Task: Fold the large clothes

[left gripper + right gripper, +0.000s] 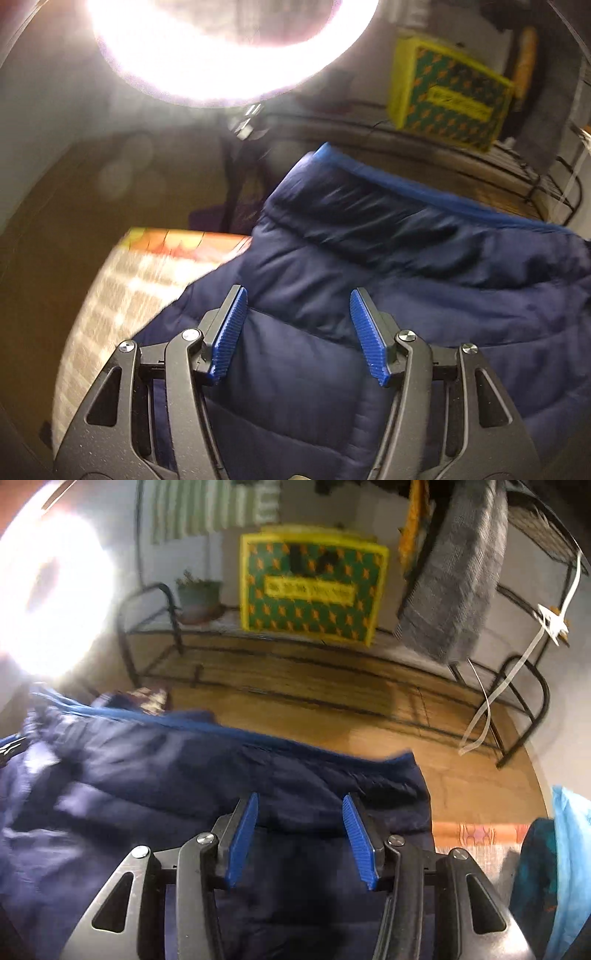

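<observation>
The jacket (406, 280) is quilted, slightly glossy cloth, the hand-held gripper (298, 295) pads (231, 332) ribbed blue plastic on matt black arms, the floor (424, 738) smooth wood.

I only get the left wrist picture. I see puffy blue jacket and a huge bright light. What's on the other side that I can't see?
Observer: In the right wrist view a grey blanket hangs over a black rack on the right.
Operator: Is the other grabber holding the jacket?
Observer: No. The right gripper is open above the navy jacket, with nothing pinched between its blue pads.
Operator: Anything growing in there?
Observer: Yes, a small potted plant sits on the low black shelf, left of the yellow and green box.
Operator: What's past the jacket's edge?
Observer: Something light blue lies at the far right, beside the jacket.
</observation>
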### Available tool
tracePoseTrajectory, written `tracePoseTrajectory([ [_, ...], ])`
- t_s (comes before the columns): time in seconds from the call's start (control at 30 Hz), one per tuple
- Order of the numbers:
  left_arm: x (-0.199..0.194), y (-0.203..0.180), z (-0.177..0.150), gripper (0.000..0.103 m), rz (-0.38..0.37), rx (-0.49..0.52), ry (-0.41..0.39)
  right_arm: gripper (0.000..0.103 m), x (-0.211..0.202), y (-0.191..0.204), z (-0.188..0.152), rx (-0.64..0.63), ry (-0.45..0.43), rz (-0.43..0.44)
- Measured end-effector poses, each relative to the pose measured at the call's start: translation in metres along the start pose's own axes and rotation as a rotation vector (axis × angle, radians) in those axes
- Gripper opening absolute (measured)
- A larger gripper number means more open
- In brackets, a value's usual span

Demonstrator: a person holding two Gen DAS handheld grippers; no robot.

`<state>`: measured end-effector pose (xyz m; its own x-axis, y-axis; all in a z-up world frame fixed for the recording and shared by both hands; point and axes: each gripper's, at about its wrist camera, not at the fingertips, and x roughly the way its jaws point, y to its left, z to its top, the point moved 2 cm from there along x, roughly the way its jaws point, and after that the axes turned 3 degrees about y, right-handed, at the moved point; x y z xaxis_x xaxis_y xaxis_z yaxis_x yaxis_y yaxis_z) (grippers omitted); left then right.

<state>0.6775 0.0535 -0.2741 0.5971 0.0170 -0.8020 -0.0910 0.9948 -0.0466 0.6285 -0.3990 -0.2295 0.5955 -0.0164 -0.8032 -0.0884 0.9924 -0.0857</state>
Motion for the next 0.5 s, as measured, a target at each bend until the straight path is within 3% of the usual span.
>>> tracePoseTrajectory([
  [0.1,0.005,0.008,-0.004,0.060,-0.012,-0.040,0.010,0.052,0.015,-0.016,-0.008,0.064,0.043,0.011],
  [0.23,0.000,-0.008,0.000,0.060,0.023,0.033,0.023,0.052,0.003,-0.011,-0.007,0.045,0.040,-0.020],
  [0.4,-0.046,-0.033,0.012,0.059,-0.081,0.064,-0.055,0.053,-0.070,-0.018,-0.028,0.088,-0.053,0.082],
  [0.5,-0.075,-0.068,0.014,0.059,-0.157,0.121,-0.084,0.057,-0.124,-0.027,-0.064,0.121,-0.090,0.128],
])
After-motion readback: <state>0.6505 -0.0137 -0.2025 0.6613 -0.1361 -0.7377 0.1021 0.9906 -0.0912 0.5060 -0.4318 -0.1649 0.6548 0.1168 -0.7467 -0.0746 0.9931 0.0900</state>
